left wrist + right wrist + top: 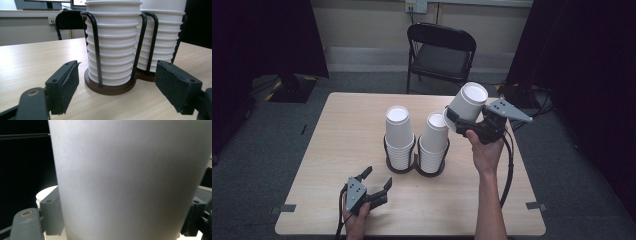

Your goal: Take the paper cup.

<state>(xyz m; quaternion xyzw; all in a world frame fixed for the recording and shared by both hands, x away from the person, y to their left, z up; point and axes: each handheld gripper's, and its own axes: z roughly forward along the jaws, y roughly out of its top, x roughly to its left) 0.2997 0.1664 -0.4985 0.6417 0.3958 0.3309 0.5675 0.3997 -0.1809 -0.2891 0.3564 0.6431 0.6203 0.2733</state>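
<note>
Cup [468, 102] sits squeezed in the right tongs [462, 119], up in the air at two o'clock above the desk [332, 140]. Left tongs [376, 180] wait wide open, holding nothing, at seven o'clock. Next, I think, it goes onto a stack [433, 142].

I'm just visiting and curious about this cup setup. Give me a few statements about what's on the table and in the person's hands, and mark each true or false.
1. The right gripper holds a white paper cup in the air. True.
2. The left gripper is clamped on the cup holder. False: its jaws are open and it sits on the table, short of the holder.
3. Two stacks of white cups stand upside down in a dark wire holder. True.
4. The held cup rests on top of the right stack. False: it is lifted off, tilted, apart from the stack.
5. A black folding chair stands beyond the table. True.
</note>
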